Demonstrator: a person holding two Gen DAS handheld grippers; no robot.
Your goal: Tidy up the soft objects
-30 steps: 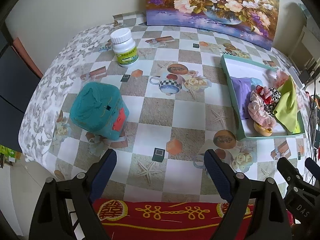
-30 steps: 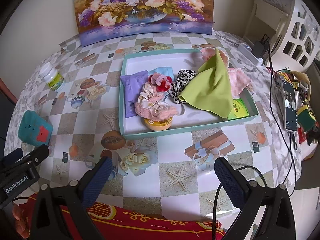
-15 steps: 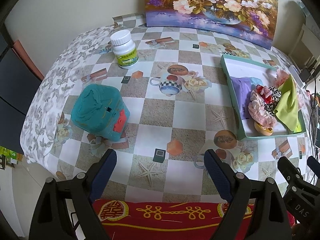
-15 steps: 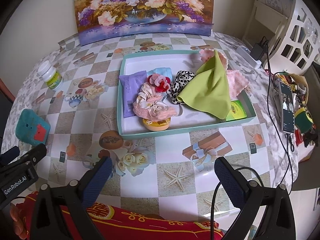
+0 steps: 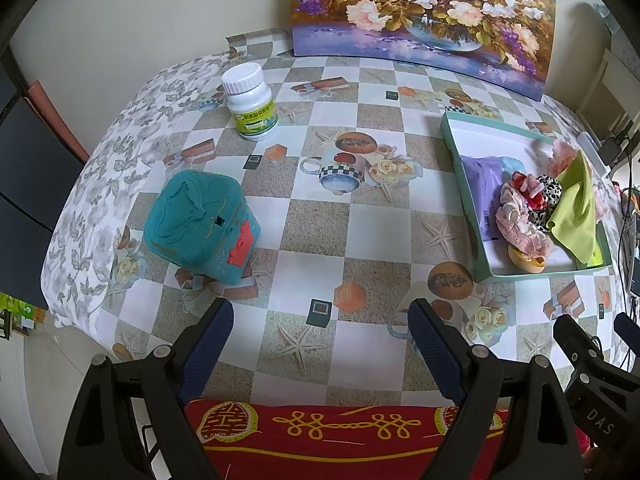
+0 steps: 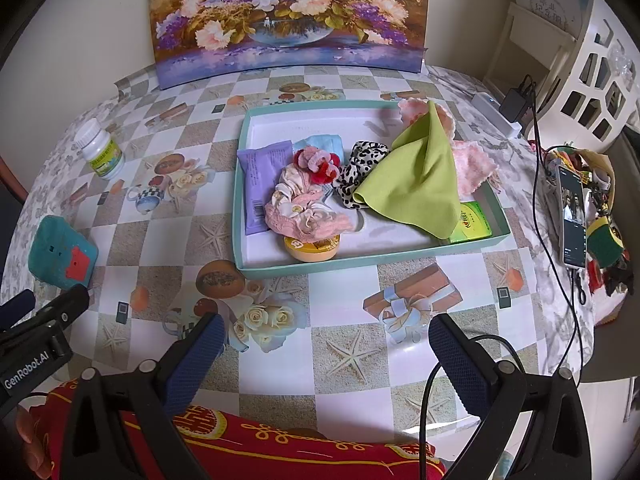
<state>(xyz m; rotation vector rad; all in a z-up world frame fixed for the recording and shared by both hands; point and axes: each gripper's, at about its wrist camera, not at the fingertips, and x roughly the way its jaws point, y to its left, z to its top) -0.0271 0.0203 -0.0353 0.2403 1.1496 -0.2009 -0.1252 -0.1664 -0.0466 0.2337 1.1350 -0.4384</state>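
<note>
- Checkered cloth printed with starfish and teacups covers the surface (image 6: 348, 376), and a flower painting (image 6: 288, 16) leans on the wall behind.
- Left tool (image 5: 320, 332) hangs over the near edge, jaws spread wide with nothing between them.
- Right tool (image 6: 324, 344) is likewise wide apart and empty, above bare cloth.
- Just ahead of the left tool stands a teal box (image 5: 200, 224) with a red patch; farther back, a white pill bottle (image 5: 252, 102).
- Ahead of the right tool lies a mint-green tray (image 6: 248, 264).
- Inside the tray: a purple packet (image 6: 260, 184), pink scrunchies (image 6: 308, 208), a leopard-print scrunchie (image 6: 360, 168), a green cloth (image 6: 420, 176), a pink cloth (image 6: 472, 164) draped over the tray's right side, a yellow tin (image 6: 312, 250).
- A phone (image 6: 574, 216) rests at the surface's right edge.
</note>
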